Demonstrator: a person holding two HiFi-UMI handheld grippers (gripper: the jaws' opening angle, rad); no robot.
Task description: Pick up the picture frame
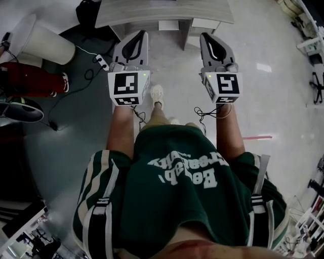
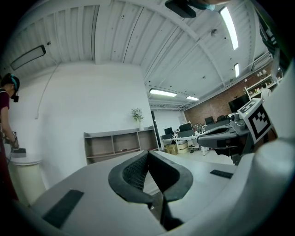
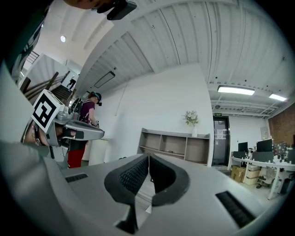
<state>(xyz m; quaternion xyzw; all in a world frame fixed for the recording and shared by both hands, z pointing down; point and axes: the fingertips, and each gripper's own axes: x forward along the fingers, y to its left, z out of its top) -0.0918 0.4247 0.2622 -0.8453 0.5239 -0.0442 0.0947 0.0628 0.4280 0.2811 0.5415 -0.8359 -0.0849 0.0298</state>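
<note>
No picture frame shows in any view. In the head view I hold both grippers level in front of my green shirt, pointing at a grey shelf unit (image 1: pixel 162 12). My left gripper (image 1: pixel 137 35) is shut, and its dark pads (image 2: pixel 133 173) meet with nothing between them. The right gripper (image 1: pixel 208 37) is also shut and empty, pads (image 3: pixel 133 175) together. Each gripper view shows the other gripper beside it: the right gripper (image 2: pixel 228 133) and the left gripper (image 3: pixel 73 129).
Ahead stands the low open shelf unit (image 3: pixel 175 145) with a vase of flowers (image 3: pixel 191 119) on top. At the left are a white round bin (image 1: pixel 43 43), a person in red trousers (image 1: pixel 30 81) and floor cables (image 1: pixel 91 68). Office desks (image 2: pixel 184 133) lie to the right.
</note>
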